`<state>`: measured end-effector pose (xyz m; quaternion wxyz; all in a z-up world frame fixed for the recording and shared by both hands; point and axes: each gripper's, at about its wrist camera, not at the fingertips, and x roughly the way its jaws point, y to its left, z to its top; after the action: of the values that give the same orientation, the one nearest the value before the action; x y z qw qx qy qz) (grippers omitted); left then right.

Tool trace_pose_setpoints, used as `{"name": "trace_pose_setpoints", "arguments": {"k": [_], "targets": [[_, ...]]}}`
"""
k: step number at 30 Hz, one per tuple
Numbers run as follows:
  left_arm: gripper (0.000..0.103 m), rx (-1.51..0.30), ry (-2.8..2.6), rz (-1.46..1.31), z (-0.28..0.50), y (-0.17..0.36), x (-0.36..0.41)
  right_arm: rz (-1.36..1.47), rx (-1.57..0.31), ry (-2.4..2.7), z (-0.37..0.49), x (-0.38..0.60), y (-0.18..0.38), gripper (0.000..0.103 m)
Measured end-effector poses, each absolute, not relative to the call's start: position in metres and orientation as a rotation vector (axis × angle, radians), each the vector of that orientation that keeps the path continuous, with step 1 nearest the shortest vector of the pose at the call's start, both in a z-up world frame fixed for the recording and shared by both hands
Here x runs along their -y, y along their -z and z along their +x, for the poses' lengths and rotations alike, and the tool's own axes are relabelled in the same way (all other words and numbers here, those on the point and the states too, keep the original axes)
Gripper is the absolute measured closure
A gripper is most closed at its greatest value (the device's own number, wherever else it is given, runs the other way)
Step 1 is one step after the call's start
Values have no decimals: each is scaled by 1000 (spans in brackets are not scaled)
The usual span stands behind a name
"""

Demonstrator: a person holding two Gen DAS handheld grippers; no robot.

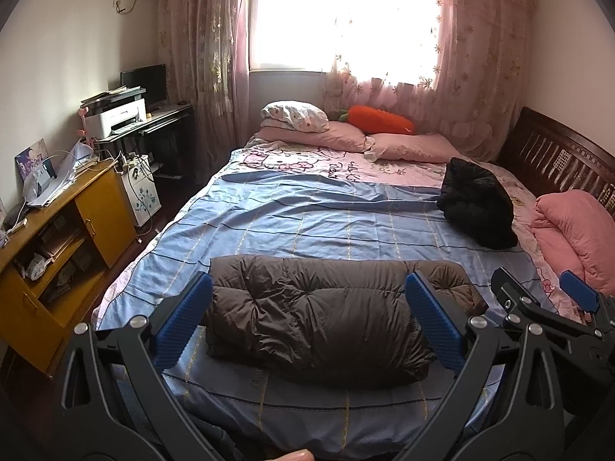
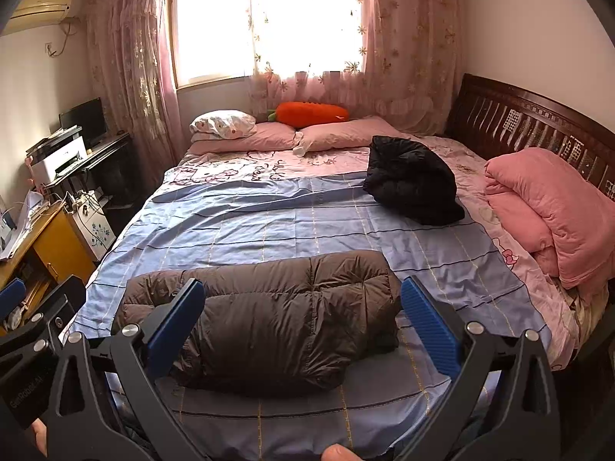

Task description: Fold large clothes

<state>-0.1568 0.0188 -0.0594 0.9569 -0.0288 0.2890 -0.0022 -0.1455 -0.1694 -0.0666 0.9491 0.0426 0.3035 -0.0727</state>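
The brown jacket (image 1: 323, 315) lies folded at the bed's (image 1: 307, 211) near edge. I hold both grippers released above it; the black jacket (image 2: 413, 180) near the headboard edge looks bundled, probably still unfolded.

Daylight floods through window (image 1: 346, 15), blown out to white glare; room dimmer toward corners; strong fisheye bending, dark vignette at edges.

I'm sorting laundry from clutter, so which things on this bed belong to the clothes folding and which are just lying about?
For the folding:
brown puffer jacket, already folded
black jacket, still bunched up
left tongs, open
right tongs, open

Lying about:
pink quilt
carrot plush
pillows
printer
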Motion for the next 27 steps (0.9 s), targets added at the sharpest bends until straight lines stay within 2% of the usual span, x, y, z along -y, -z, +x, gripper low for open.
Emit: {"name": "trace_pose_setpoints", "arguments": {"k": [21, 27], "targets": [[2, -542, 10, -43, -161, 59, -18, 94, -620, 156, -150, 173, 66, 1], [2, -601, 58, -79, -155, 62, -20, 98, -619, 154, -150, 174, 67, 1]]}}
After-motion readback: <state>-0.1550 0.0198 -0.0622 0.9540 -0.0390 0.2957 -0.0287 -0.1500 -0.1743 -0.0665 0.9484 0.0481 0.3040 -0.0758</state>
